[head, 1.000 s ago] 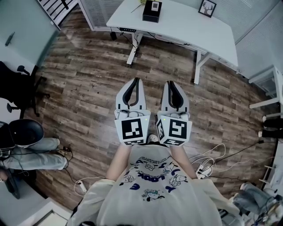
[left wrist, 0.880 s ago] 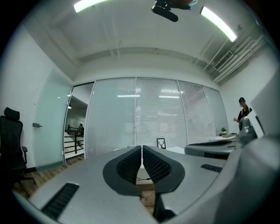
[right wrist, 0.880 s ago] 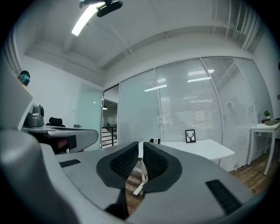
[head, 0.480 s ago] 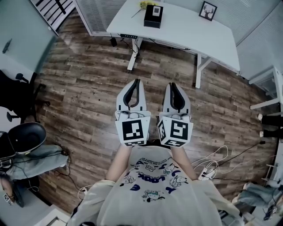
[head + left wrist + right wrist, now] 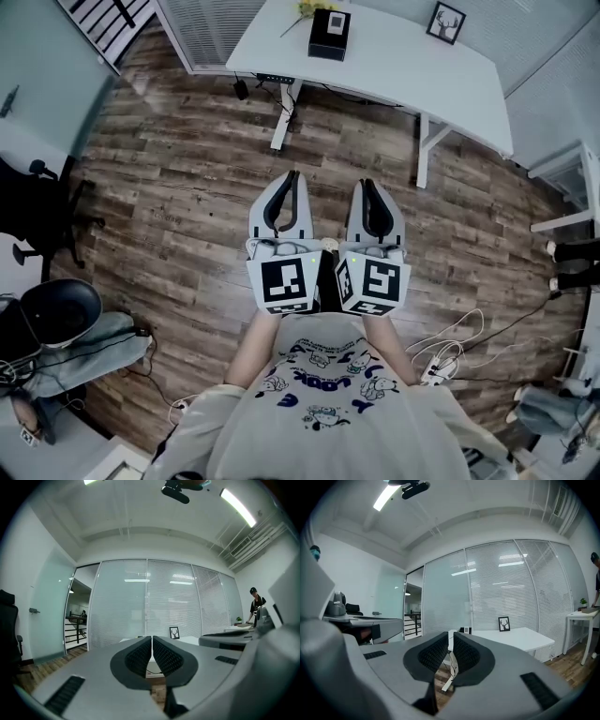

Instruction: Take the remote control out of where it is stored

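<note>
No remote control shows in any view. In the head view my left gripper (image 5: 289,175) and right gripper (image 5: 367,184) are held side by side above the wooden floor, both pointing at a white desk (image 5: 394,58). A black box (image 5: 328,33) and a small framed picture (image 5: 446,21) stand on that desk. In the left gripper view the left gripper (image 5: 152,637) is shut with nothing between its pads. The right gripper (image 5: 451,634) looks shut too, and empty. Past its jaws I see the desk (image 5: 520,637) and the framed picture (image 5: 504,623).
A black office chair (image 5: 37,192) and a round black seat (image 5: 58,309) stand at the left, near a seated person's legs (image 5: 89,342). Cables and a power strip (image 5: 433,367) lie on the floor at the right. Another white table (image 5: 589,183) is at the right edge.
Both grippers have moved forward together toward the white desk, which now sits slightly lower and nearer in the head view. Their jaws have stayed as they were.
</note>
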Action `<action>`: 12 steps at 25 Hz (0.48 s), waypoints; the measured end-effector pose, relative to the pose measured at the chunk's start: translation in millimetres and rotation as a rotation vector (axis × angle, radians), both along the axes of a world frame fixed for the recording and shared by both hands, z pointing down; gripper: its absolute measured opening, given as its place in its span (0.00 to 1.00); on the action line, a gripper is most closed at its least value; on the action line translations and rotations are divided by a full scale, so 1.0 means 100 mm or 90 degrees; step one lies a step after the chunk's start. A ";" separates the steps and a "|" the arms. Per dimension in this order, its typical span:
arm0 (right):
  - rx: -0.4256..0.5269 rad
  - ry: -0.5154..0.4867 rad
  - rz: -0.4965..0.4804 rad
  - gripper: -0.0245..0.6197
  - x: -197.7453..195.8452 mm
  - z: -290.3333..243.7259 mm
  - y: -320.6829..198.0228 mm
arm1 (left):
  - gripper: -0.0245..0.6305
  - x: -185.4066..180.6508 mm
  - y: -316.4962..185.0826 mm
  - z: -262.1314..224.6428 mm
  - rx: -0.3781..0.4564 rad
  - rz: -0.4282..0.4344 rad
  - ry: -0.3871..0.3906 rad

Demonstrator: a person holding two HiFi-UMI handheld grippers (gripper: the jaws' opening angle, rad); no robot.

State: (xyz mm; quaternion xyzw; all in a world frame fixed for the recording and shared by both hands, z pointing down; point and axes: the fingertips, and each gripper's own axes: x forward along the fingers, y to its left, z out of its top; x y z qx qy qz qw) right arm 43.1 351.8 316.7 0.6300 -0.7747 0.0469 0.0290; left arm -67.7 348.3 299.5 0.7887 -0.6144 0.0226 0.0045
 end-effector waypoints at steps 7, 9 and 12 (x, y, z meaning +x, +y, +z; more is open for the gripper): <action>-0.016 -0.004 -0.005 0.12 0.01 0.11 -0.48 | 0.07 -0.07 -0.45 0.11 -0.017 -0.017 -0.002; -0.016 -0.006 -0.005 0.12 0.03 0.11 -0.68 | 0.07 -0.07 -0.63 0.12 -0.018 -0.021 -0.003; -0.010 -0.010 -0.009 0.12 0.07 0.10 -0.97 | 0.07 -0.04 -0.91 0.12 -0.014 -0.027 -0.007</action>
